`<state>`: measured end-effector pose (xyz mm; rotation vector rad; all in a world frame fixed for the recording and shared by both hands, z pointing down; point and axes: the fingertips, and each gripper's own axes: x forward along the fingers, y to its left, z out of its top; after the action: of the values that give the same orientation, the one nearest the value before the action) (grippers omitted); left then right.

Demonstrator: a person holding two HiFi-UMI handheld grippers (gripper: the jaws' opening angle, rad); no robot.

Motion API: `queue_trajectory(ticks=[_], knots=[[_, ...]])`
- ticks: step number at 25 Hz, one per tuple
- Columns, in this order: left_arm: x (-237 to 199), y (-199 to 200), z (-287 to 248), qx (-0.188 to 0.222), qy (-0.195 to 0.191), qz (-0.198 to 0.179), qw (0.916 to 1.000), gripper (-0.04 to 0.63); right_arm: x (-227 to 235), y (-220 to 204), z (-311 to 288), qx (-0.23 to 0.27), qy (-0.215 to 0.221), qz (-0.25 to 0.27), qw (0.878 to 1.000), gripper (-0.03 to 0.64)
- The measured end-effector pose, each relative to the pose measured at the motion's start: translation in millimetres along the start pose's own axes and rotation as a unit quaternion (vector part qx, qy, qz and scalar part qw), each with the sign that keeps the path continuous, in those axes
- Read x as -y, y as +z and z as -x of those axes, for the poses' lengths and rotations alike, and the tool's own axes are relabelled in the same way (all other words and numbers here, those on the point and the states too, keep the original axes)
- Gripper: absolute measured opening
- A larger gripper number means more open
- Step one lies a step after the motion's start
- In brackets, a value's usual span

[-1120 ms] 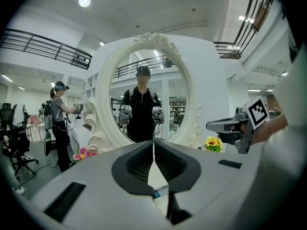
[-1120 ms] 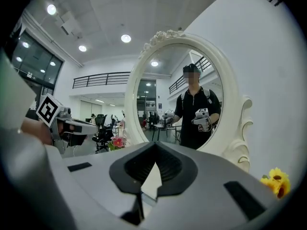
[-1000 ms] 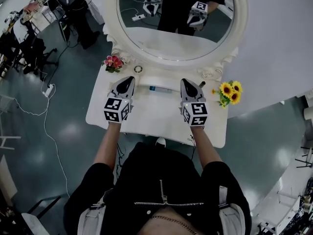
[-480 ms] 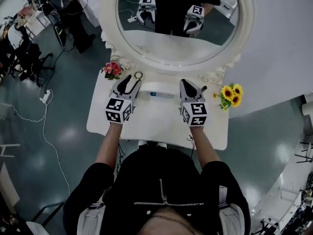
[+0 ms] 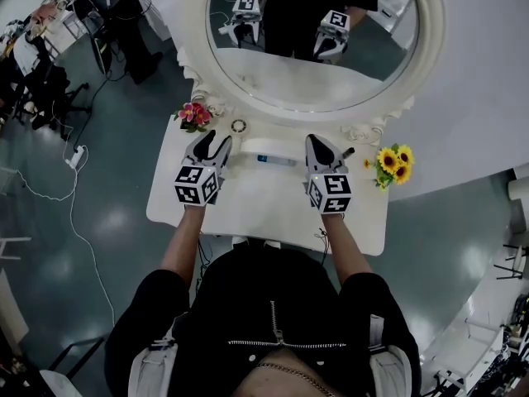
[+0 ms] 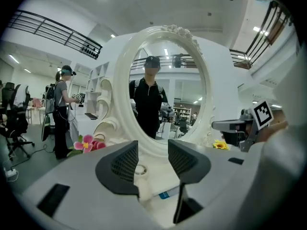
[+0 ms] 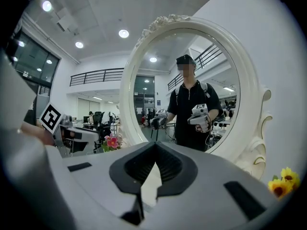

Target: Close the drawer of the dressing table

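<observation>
Fingers on my left gripper are spreading apart with nothing caught between them. Those on my right gripper are pressed together and empty. Just between the two gripper tips, at the far edge of the dressing table under the mirror, sits the small drawer. It looks pulled out toward me, with a blue-labelled item lying in it, so I judge the closing not yet done; the push inward is all that remains. I cannot tell whether either tip touches the drawer front. Both grippers point away from me, nearly level, flanking the drawer left and right. My forearms reach straight across the tabletop, roughly parallel, with pink flowers off to the far left and sunflowers to the right.
</observation>
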<state>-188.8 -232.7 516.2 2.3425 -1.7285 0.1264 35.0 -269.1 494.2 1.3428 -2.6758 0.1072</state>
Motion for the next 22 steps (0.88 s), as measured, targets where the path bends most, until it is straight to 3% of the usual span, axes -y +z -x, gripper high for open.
queue_trajectory(ticks=[5,11,17,22], knots=[[-30,-62,11,-0.052,0.033,0.013,0.998,0.202,-1,-5,-4,-0.008,0.001,-0.003,1.0,0.006],[-56,-149,37,-0.131,0.068,0.033,0.9885,0.202,-3,-14,-4,-0.02,0.001,-0.004,1.0,0.006],[-76,-214,57,-0.203,0.099,0.05,0.9729,0.202,2,-15,-6,-0.027,-0.004,-0.001,1.0,0.006],[-91,-243,51,-0.242,0.114,0.062,0.9617,0.202,8,-16,-5,-0.032,-0.013,0.0,0.999,0.006]])
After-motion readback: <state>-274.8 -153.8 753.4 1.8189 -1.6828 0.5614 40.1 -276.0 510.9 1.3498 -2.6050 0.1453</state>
